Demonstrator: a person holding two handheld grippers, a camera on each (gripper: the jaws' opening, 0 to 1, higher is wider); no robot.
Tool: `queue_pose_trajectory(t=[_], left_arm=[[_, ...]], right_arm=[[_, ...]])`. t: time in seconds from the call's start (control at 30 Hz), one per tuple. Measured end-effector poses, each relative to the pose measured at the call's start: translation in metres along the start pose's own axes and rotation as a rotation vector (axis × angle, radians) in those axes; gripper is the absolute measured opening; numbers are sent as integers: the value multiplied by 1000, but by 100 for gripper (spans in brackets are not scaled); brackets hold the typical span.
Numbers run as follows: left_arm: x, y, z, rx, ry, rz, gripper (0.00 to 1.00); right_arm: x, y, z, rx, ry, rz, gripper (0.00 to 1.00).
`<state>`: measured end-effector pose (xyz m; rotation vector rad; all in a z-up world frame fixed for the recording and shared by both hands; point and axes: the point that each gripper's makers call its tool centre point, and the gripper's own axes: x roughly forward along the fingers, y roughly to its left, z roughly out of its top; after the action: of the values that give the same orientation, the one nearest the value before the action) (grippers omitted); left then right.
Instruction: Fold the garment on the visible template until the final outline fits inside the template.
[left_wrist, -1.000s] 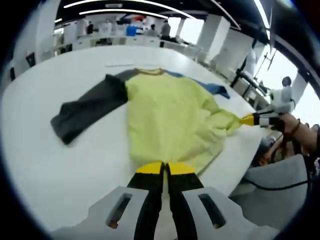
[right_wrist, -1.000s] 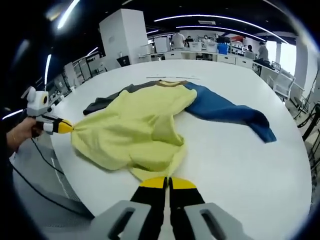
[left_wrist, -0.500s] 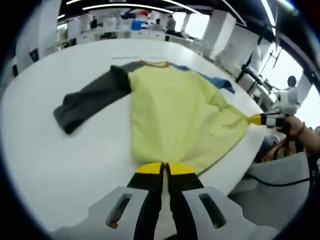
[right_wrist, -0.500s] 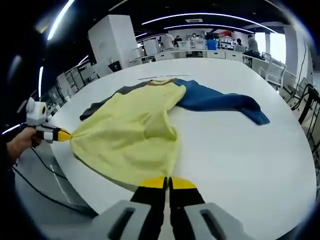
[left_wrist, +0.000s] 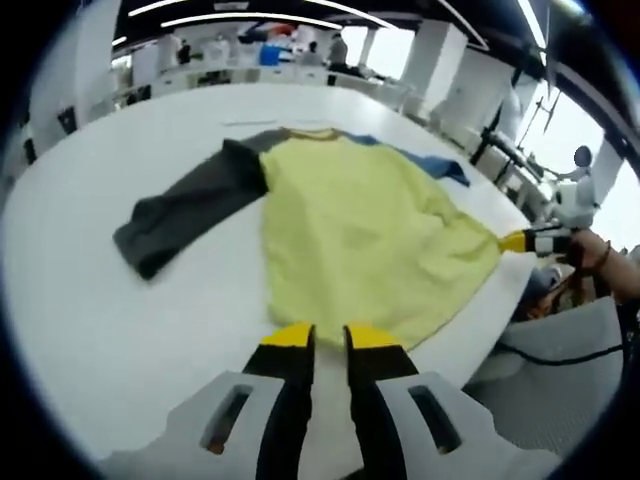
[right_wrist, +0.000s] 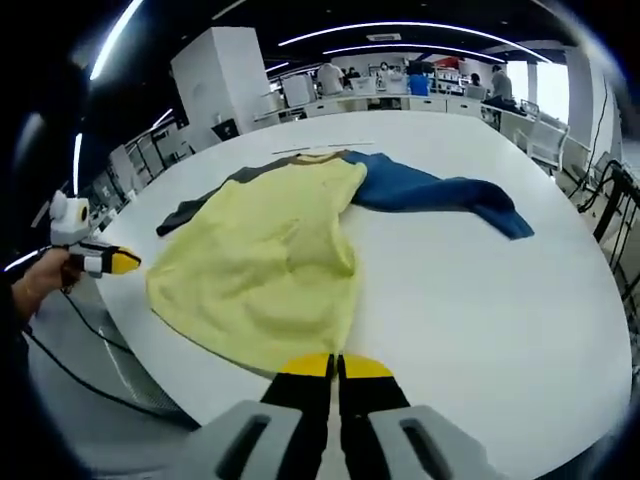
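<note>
A yellow garment (left_wrist: 360, 220) with one grey sleeve (left_wrist: 190, 205) and one blue sleeve (left_wrist: 430, 165) lies flat on the white table (left_wrist: 80, 250), collar at the far side. My left gripper (left_wrist: 328, 335) is open just short of the hem, its jaws a little apart with nothing between them. In the right gripper view it hangs at the left (right_wrist: 125, 262), clear of the garment (right_wrist: 270, 250). My right gripper (right_wrist: 335, 365) is shut on the hem's other corner, and it shows holding that corner in the left gripper view (left_wrist: 515, 240). A thin line (right_wrist: 310, 148) is marked beyond the collar.
The table's rounded near edge (right_wrist: 150, 330) runs just under the hem, with black cables (right_wrist: 90, 380) hanging below it. A person's hand (left_wrist: 590, 250) holds the right gripper. Bare tabletop (right_wrist: 500, 300) lies beside the blue sleeve (right_wrist: 440, 190). Desks and people stand far behind.
My left gripper has opened and let go of its hem corner, which has dropped to the table. The garment has been drawn flatter and straighter toward the near edge.
</note>
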<state>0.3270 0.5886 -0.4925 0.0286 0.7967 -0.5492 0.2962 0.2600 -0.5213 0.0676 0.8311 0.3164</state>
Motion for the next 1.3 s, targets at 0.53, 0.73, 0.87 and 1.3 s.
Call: queue_pose_trajectory(t=[0.53, 0.73, 0.87, 1.3], left_arm=[[17, 29, -13, 288, 15, -122, 28], [26, 31, -19, 334, 27, -140, 29], [34, 30, -18, 360, 25, -143, 29], [48, 4, 18, 304, -58, -199, 29]], right_arm=[[1, -3, -3, 21, 14, -7, 0], [4, -4, -4, 27, 24, -13, 0], [3, -1, -6, 34, 31, -16, 0], [9, -10, -7, 54, 38, -18, 0]])
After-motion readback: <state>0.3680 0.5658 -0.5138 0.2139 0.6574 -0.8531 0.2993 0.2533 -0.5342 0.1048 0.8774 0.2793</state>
